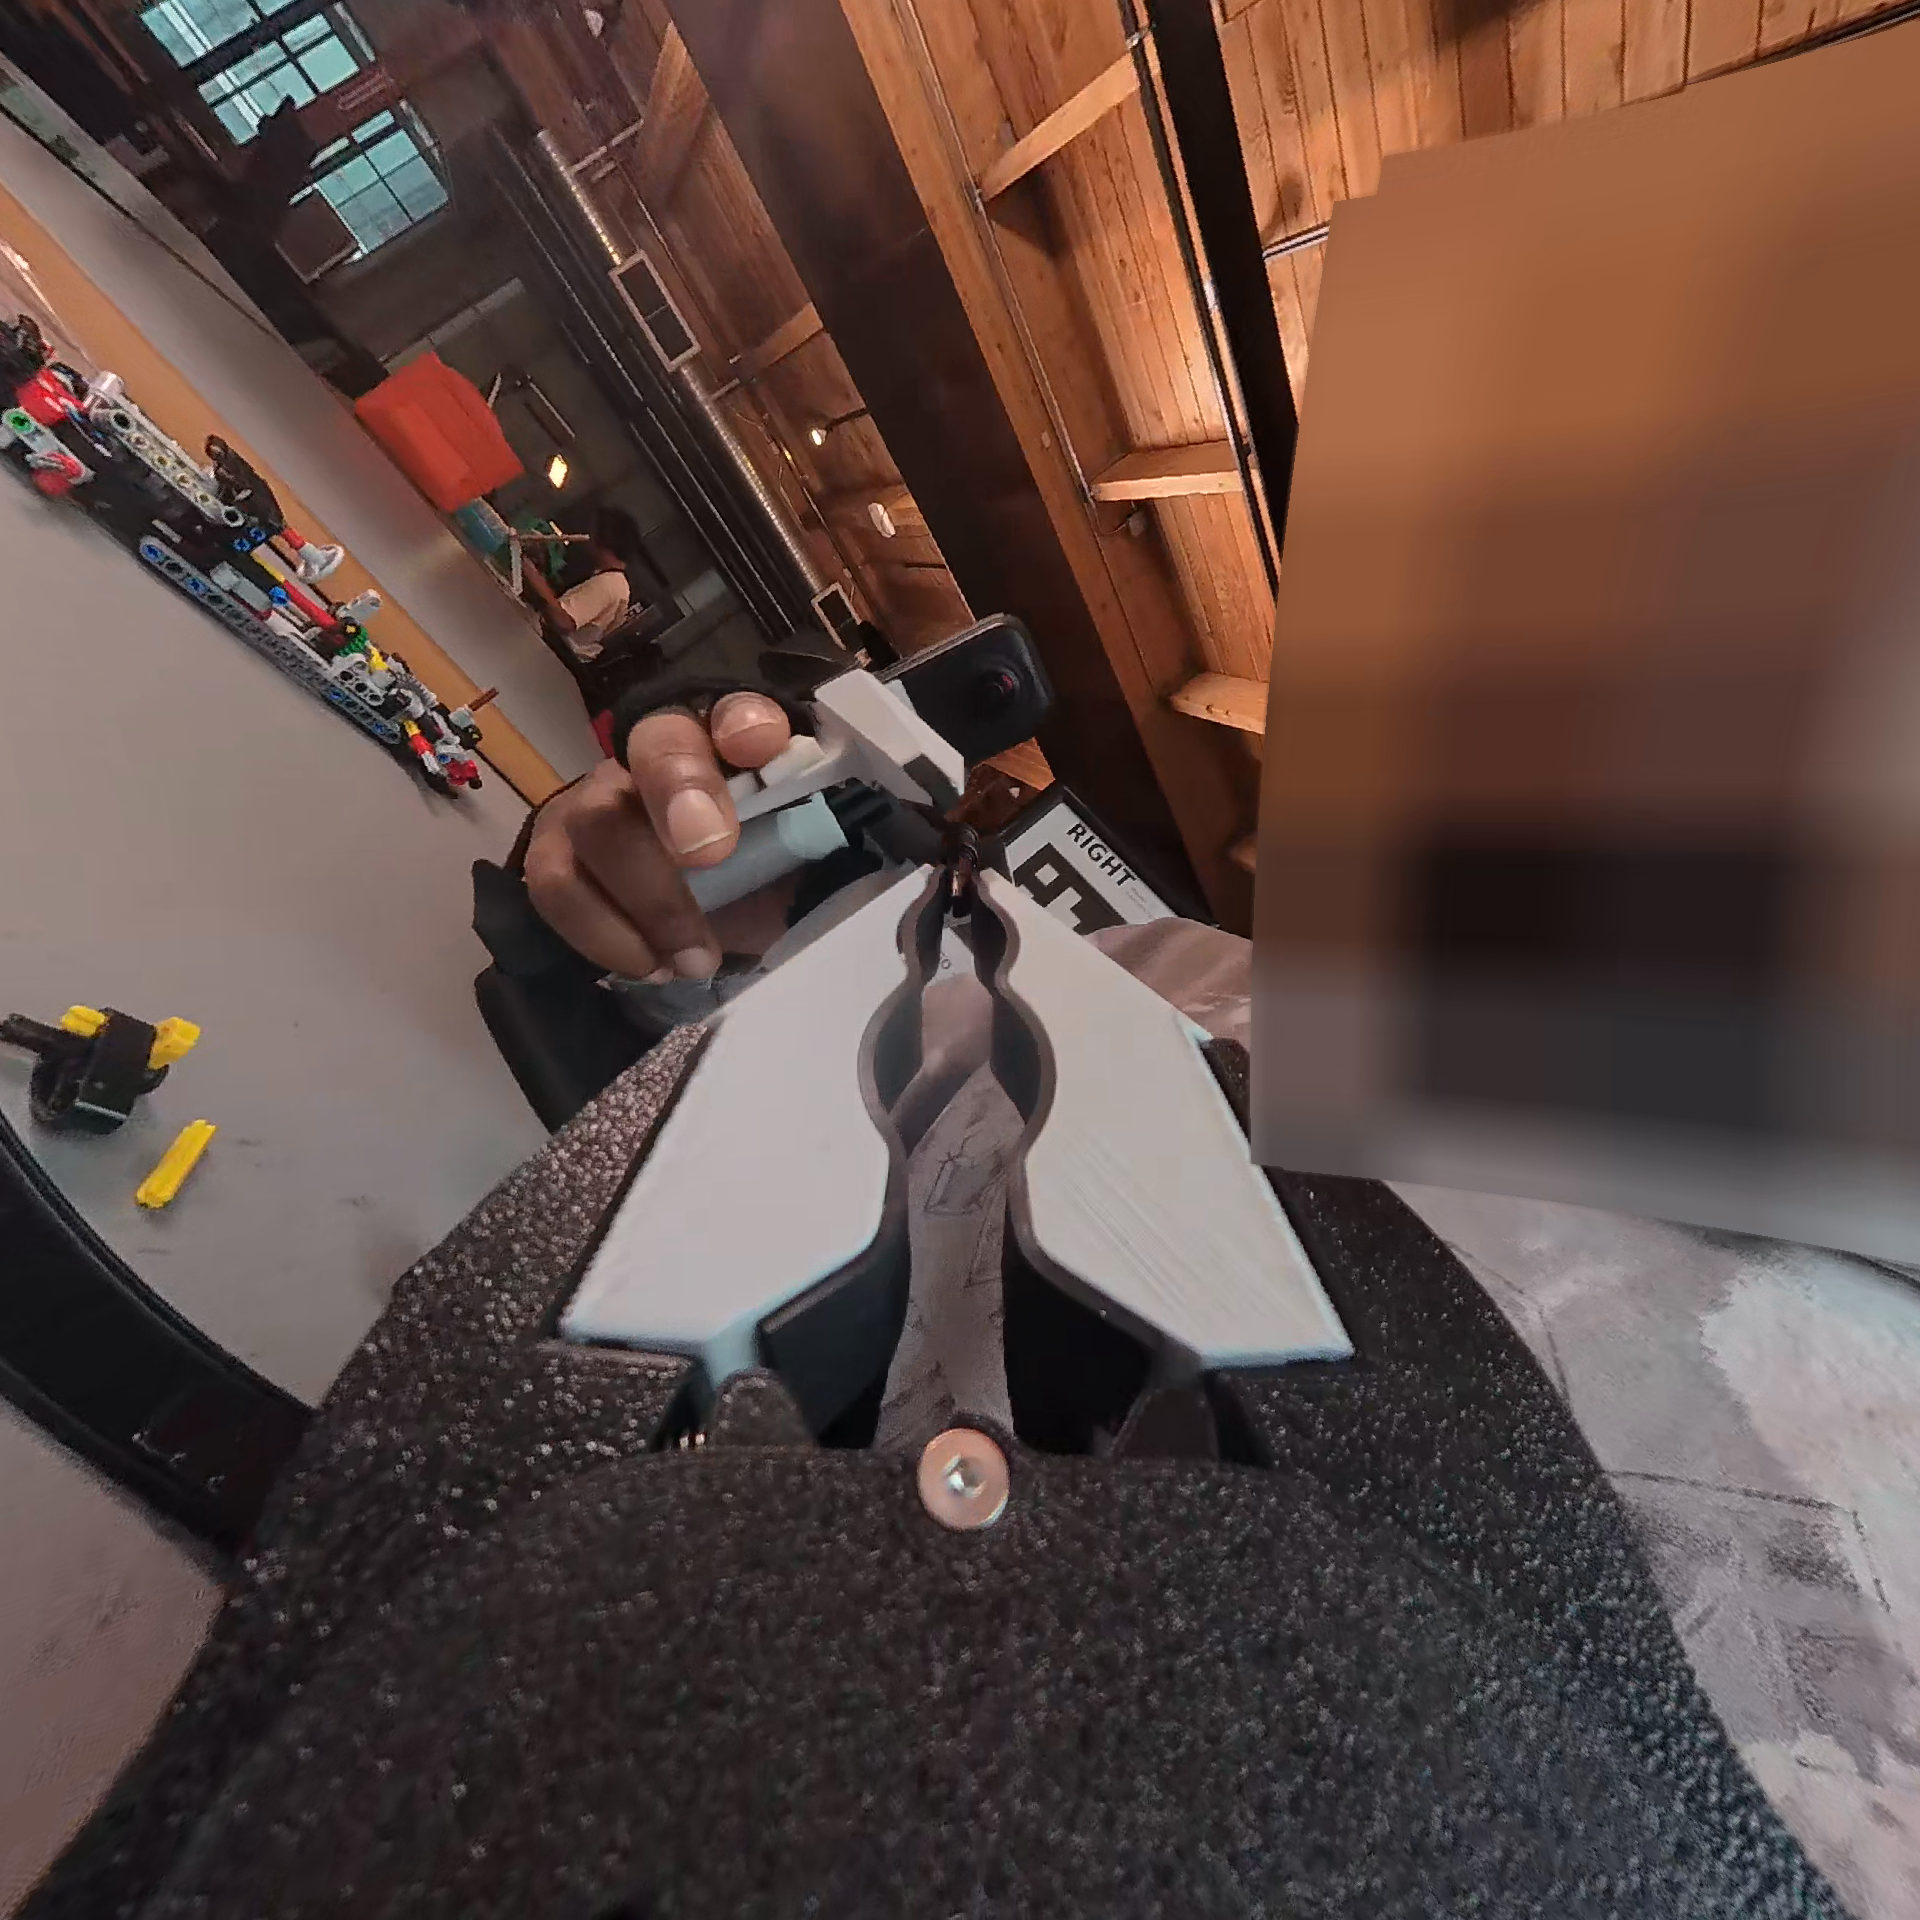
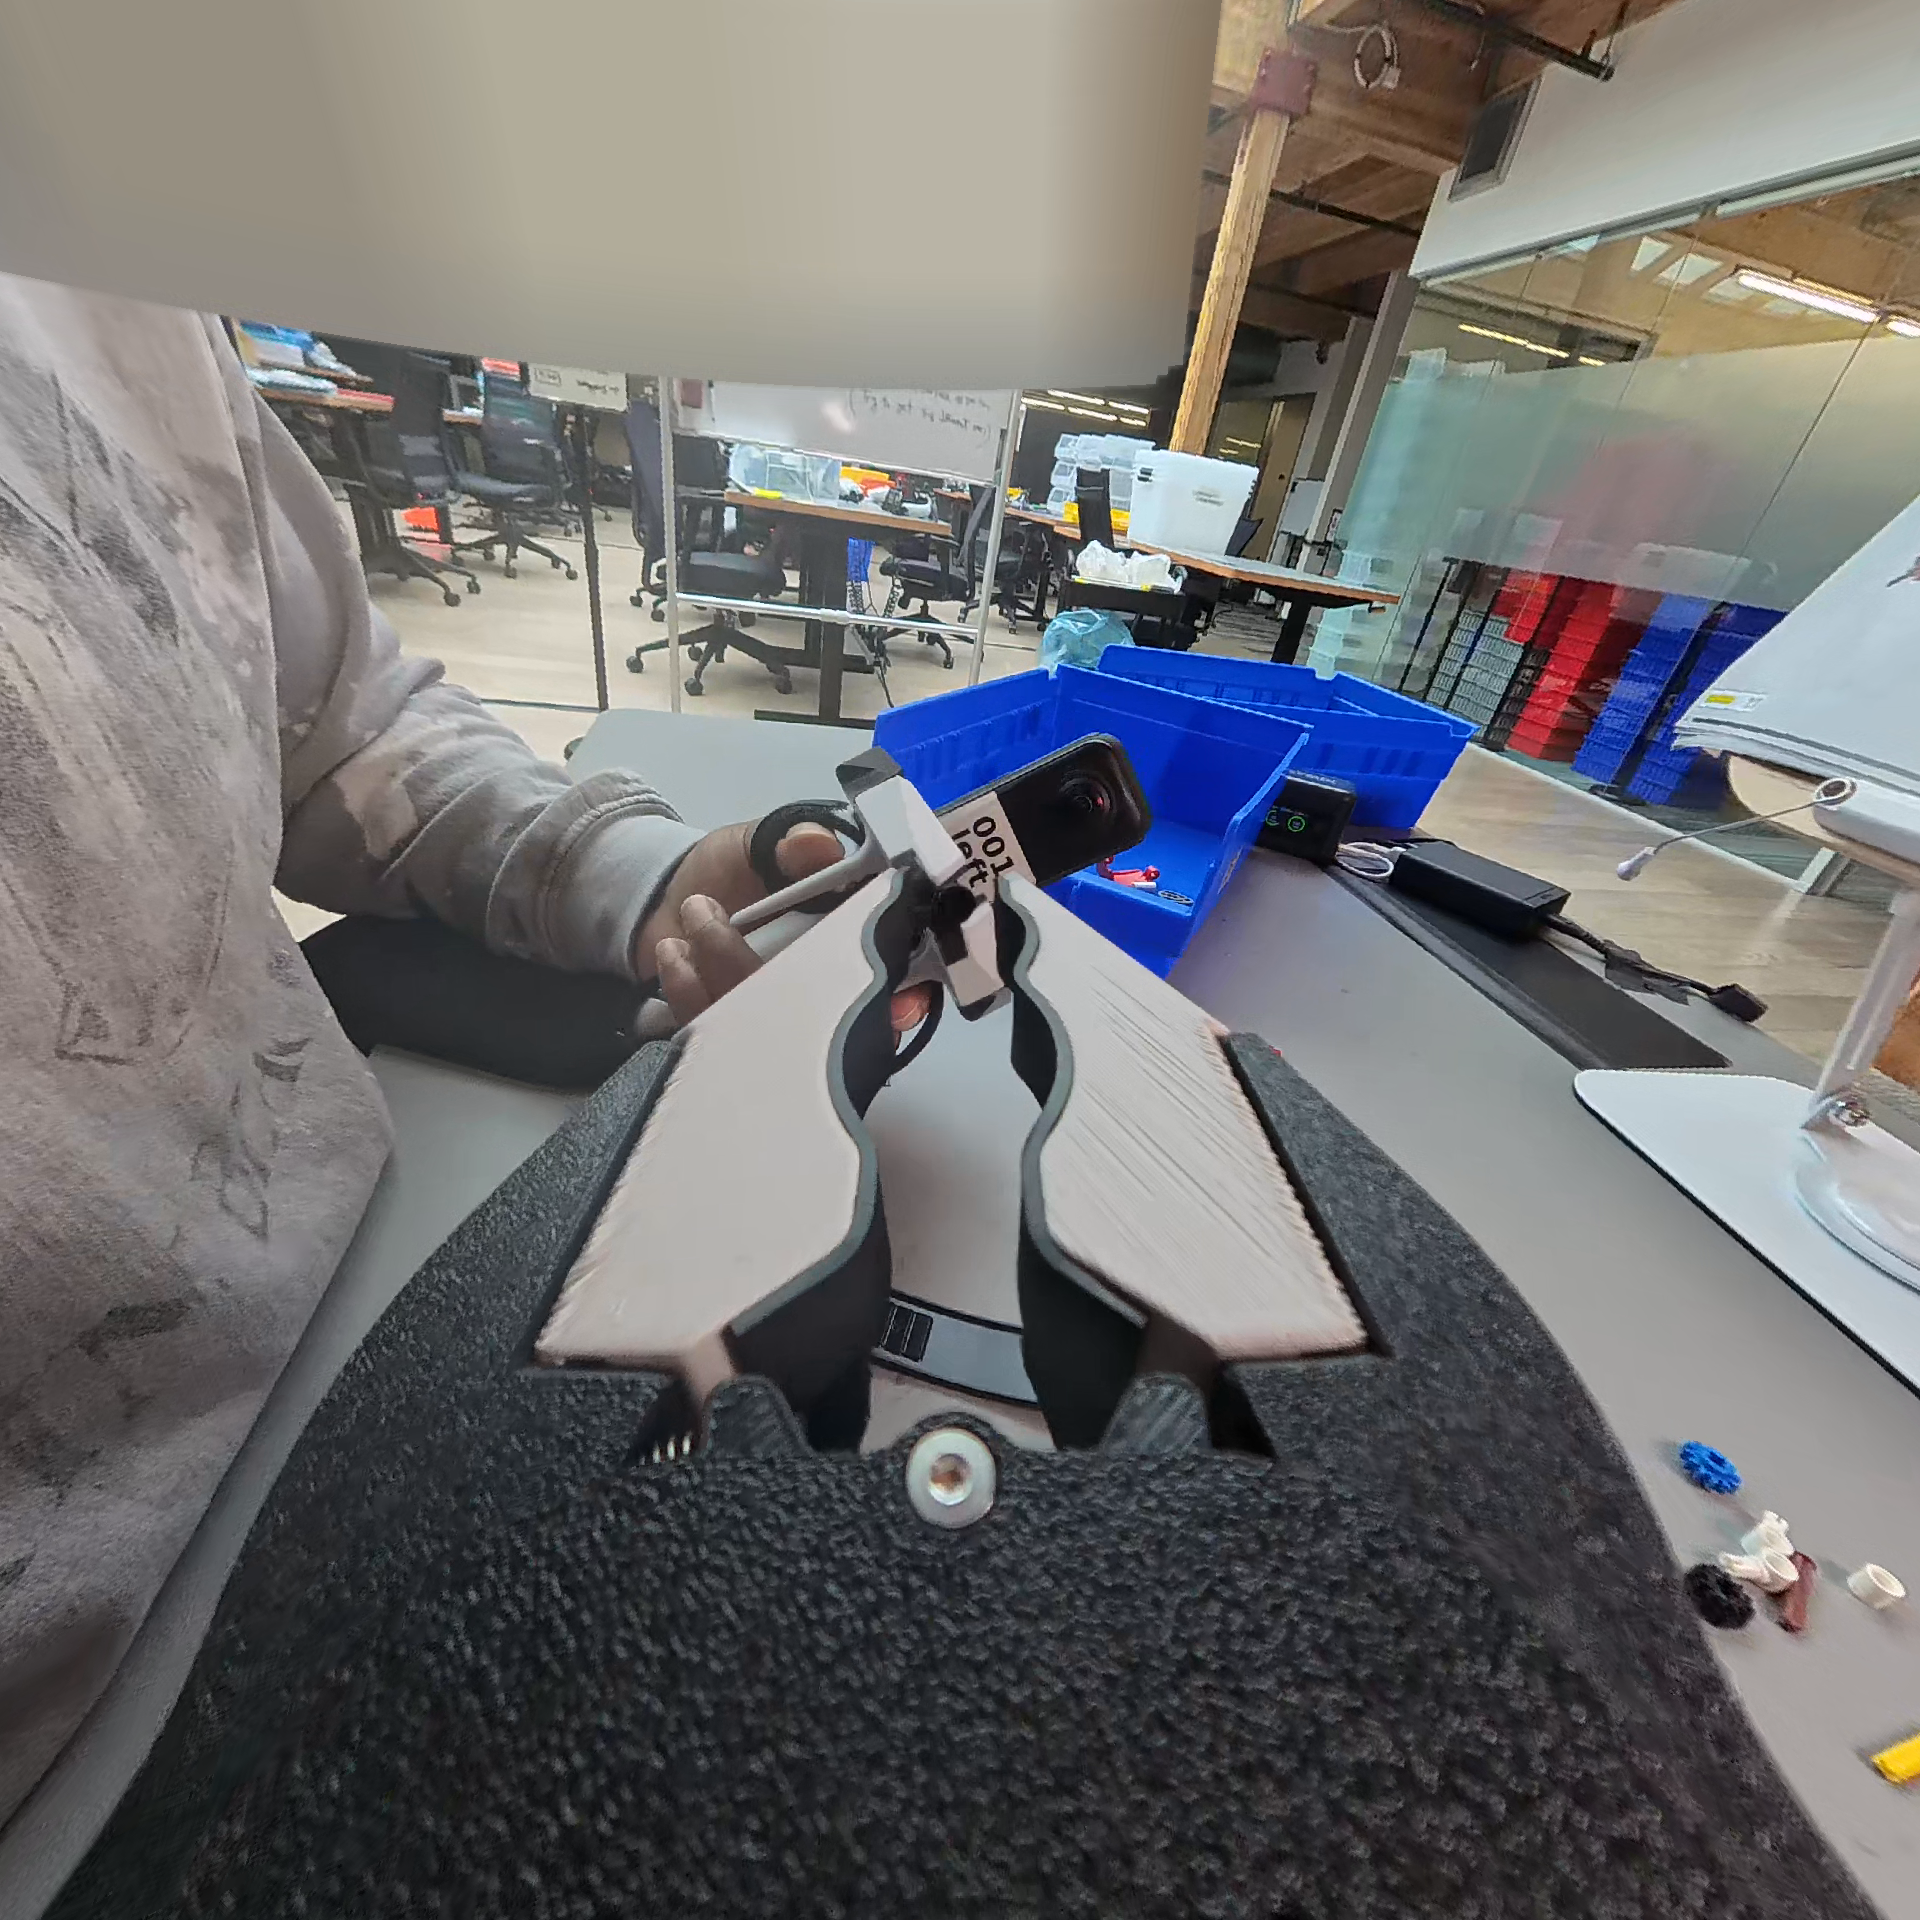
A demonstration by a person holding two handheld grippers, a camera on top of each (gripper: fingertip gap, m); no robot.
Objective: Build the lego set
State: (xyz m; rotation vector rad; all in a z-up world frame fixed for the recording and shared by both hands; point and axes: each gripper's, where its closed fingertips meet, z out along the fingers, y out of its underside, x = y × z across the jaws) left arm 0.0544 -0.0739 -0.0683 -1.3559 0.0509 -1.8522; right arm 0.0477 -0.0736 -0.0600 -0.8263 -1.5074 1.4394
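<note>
Both grippers are held up in the air, tip to tip, in front of a person in a grey sweatshirt (image 2: 156, 831). My left gripper (image 1: 957, 883) is shut on a small dark lego part (image 1: 958, 844) at its very tips. My right gripper (image 2: 951, 899) has its jaws a little apart around a small black part (image 2: 935, 916) and the left gripper's fingertip (image 2: 975, 961); whether they press on the part is hidden. A long technic lego model (image 1: 239, 551) lies on the grey table (image 1: 312, 935), with a black and yellow sub-assembly (image 1: 99, 1060) and a yellow pin (image 1: 175, 1164) nearer.
Two blue bins (image 2: 1195, 790) stand behind the grippers. Loose small parts (image 2: 1756, 1558), a blue gear (image 2: 1709, 1467) and a yellow piece (image 2: 1896, 1756) lie at the right. A booklet (image 2: 1829, 665) sits on a white stand (image 2: 1714, 1143). A black power brick (image 2: 1475, 883) is beyond.
</note>
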